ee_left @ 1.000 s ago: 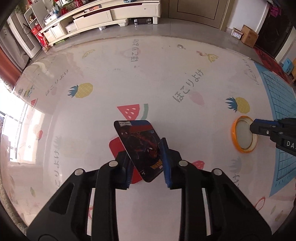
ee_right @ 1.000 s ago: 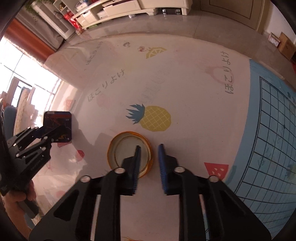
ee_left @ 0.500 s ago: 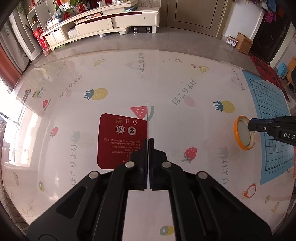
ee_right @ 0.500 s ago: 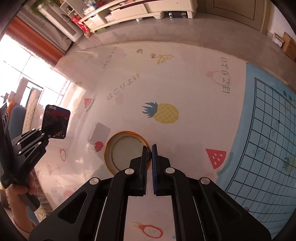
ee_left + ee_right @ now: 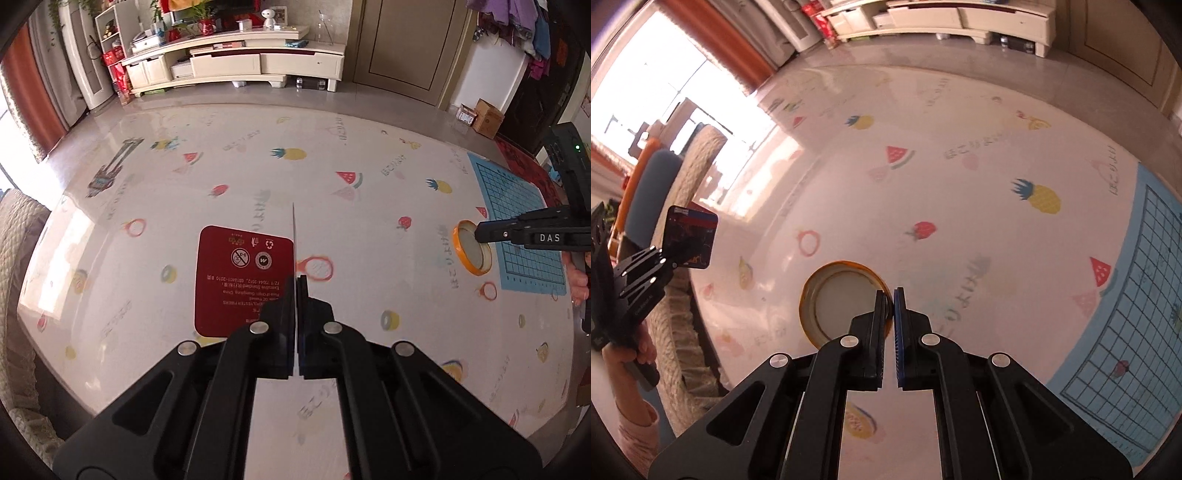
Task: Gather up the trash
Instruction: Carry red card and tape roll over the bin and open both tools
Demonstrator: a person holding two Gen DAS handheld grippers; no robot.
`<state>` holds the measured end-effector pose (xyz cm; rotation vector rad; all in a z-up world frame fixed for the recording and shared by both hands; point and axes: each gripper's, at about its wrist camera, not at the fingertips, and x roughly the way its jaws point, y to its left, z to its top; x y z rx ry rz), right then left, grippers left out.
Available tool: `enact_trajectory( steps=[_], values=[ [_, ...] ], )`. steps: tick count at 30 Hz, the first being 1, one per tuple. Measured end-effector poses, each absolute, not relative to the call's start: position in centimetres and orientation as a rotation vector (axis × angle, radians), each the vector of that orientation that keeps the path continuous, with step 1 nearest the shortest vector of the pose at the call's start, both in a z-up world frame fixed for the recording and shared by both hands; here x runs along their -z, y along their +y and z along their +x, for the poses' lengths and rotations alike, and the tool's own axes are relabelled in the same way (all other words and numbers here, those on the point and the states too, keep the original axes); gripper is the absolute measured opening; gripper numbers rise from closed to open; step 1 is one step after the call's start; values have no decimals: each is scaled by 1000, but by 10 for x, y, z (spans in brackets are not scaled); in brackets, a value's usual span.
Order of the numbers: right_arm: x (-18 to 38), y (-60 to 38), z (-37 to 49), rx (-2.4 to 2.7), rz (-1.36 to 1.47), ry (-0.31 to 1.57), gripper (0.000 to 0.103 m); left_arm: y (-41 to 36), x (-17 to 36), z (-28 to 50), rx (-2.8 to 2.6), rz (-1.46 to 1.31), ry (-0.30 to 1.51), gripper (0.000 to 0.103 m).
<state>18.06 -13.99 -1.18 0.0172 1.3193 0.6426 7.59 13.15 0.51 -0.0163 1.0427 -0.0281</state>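
Note:
My left gripper [image 5: 296,277] is shut on a flat card package [image 5: 243,280], held edge-on and lifted off the mat; its red back with small print faces left. In the right wrist view the same package [image 5: 690,236] shows its dark printed front in the left gripper [image 5: 670,258]. My right gripper [image 5: 889,293] is shut on the rim of an orange-rimmed round lid [image 5: 838,306], held above the mat. In the left wrist view the lid [image 5: 472,253] hangs from the right gripper [image 5: 480,232] at the right.
A white fruit-print play mat [image 5: 332,177] covers the floor, with a blue grid mat [image 5: 517,221] at its right. A cream TV cabinet [image 5: 236,66] and cardboard boxes [image 5: 484,116] stand at the back. A woven cushion [image 5: 690,166] lies at the left.
Both grippers closed, the left on the card package and the right on the lid, then lifted them away from the mat. The package turned edge-on.

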Motion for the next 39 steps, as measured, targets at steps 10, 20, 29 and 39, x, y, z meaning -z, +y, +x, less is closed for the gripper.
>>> enact_trajectory(
  steps=[10, 20, 29, 39],
  values=[
    [-5, 6, 100, -918, -125, 1324, 5, 249, 16, -81, -202, -75, 1076, 0],
    [41, 157, -7, -1179, -307, 1414, 5, 327, 78, -216, -388, -303, 1178, 0],
    [112, 278, -119, -1297, -554, 1530, 5, 367, 158, -274, -441, -450, 1317, 0],
    [186, 332, -188, -1288, -814, 1626, 6, 380, 227, -306, -432, -586, 1399, 0]
  ],
)
